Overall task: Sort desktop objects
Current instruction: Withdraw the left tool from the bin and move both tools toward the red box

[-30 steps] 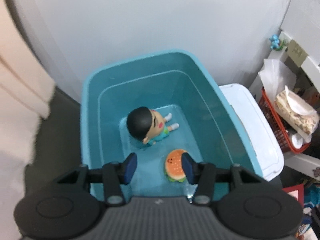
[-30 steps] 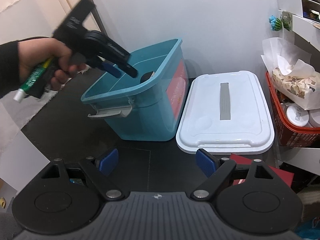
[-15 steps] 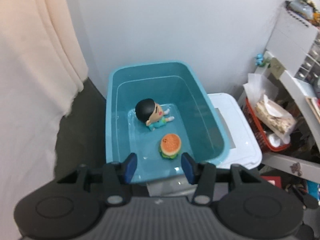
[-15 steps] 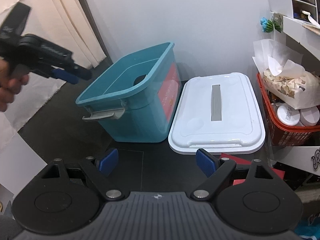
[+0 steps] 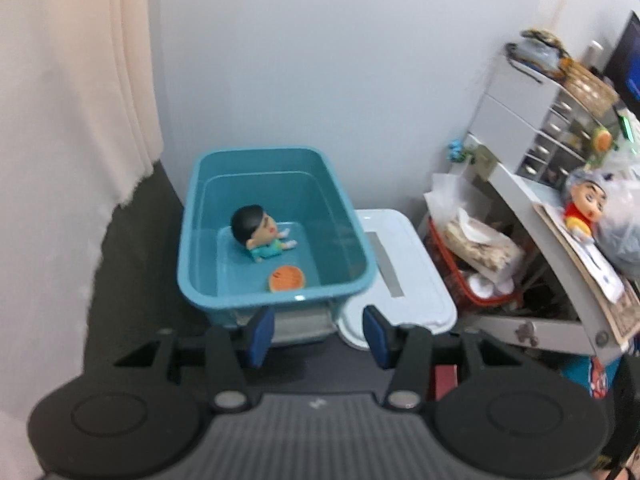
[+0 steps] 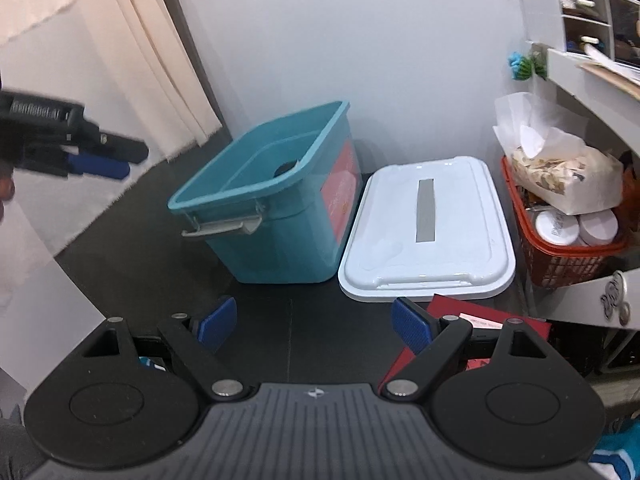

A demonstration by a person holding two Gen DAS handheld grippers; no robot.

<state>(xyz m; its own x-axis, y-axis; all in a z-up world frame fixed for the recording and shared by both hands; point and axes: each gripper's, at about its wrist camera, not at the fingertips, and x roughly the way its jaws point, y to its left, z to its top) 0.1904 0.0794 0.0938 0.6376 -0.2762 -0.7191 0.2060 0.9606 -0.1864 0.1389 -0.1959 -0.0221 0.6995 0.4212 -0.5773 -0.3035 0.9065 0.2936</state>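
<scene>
The teal bin (image 5: 276,276) sits on the dark floor (image 6: 132,264), straight ahead at twelve o'clock from my left fingers (image 5: 316,334), whose blue pads stand partly apart with nothing between them. Inside it I count two toys: one dark-haired doll (image 5: 260,236) lying on its back near the middle, and one small burger toy (image 5: 286,279) at five o'clock from the doll, close to the near wall. One white lid (image 6: 428,232) lies flat on the floor, touching the bin's right side. My right fingers (image 6: 316,326) are spread wide and hold nothing; from them the bin is at eleven o'clock and the lid at one o'clock, both apart from the pads. A red folder (image 6: 480,320) lies just beside the right pad. At two o'clock one red basket (image 6: 560,256) holds a bag and two white jars. In the right wrist view, my left fingers hang in the air at nine o'clock, well left of the bin.
</scene>
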